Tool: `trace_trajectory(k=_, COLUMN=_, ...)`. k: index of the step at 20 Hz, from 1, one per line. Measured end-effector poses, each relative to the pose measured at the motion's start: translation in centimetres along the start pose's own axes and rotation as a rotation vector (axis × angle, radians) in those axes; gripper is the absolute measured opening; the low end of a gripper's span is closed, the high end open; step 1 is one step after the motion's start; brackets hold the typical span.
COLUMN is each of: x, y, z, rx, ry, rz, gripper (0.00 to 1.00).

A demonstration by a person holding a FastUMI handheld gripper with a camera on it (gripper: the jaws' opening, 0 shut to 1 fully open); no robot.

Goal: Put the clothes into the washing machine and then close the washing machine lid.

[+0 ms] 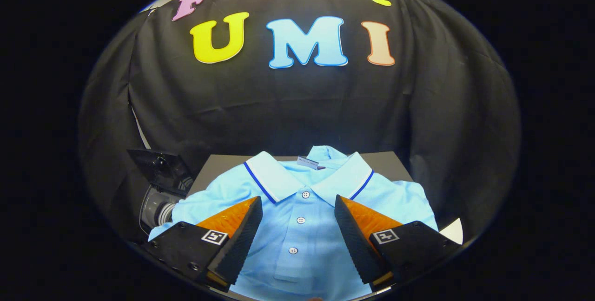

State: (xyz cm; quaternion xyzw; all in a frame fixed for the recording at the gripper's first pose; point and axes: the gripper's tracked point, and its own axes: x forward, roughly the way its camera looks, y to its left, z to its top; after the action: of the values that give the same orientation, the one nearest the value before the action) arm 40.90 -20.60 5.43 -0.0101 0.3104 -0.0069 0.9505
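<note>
Directly ahead of me, a light blue polo shirt (302, 208) lies flat on the dark bench (390, 164) in the lower centre of the frame, collar pointing away, button placket running between my jaws. My gripper (298, 219) stands wide open, holding nothing, just above the chest. At lower left sits the washing machine (160, 185). I judge bunching fabric near the placket gives the surest grab.

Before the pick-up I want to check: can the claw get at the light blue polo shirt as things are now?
Probably yes. The claw is open above the polo shirt, its button placket lying between the fingers, and nothing lies over the shirt.
</note>
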Motion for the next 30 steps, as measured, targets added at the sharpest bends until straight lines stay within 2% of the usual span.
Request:
trace_trajectory(k=4, x=1.4, y=-0.1, z=-1.6, rx=-0.024, ry=0.087, rz=0.001, gripper=0.97)
trace_trajectory(k=8, x=0.7, y=-0.1, z=-1.6, rx=-0.024, ry=0.077, rz=0.002, gripper=0.98)
trace_trajectory(k=11, x=1.2, y=0.2, z=-1.8, rx=-0.03, ry=0.078, rz=0.019, gripper=0.94)
trace_trajectory(k=13, x=1.1, y=0.4, z=-1.6, rx=-0.031, ry=0.07, rz=0.023, gripper=0.54)
trace_trajectory(k=15, x=1.0, y=0.5, z=-1.5, rx=-0.045, ry=0.059, rz=0.032, gripper=0.54)
trace_trajectory(k=16, x=1.0, y=0.6, z=-1.4, rx=-0.009, ry=0.054, rz=0.034, gripper=0.42)
trace_trajectory(k=18, x=1.1, y=1.2, z=-1.2, rx=-0.025, ry=0.049, rz=0.057, gripper=0.18)
trace_trajectory(k=19, x=1.1, y=0.9, z=-0.9, rx=-0.01, ry=0.032, rz=0.057, gripper=0.18)
trace_trajectory(k=21, x=0.9, y=1.3, z=-1.0, rx=0.045, ry=0.026, rz=0.086, gripper=0.02)
trace_trajectory(k=27, x=-1.3, y=2.1, z=1.8, rx=0.217, ry=-0.066, rz=0.209, gripper=0.01)
trace_trajectory(k=30, x=-2.5, y=2.5, z=2.8, rx=0.239, ry=-0.099, rz=0.238, gripper=0.01)
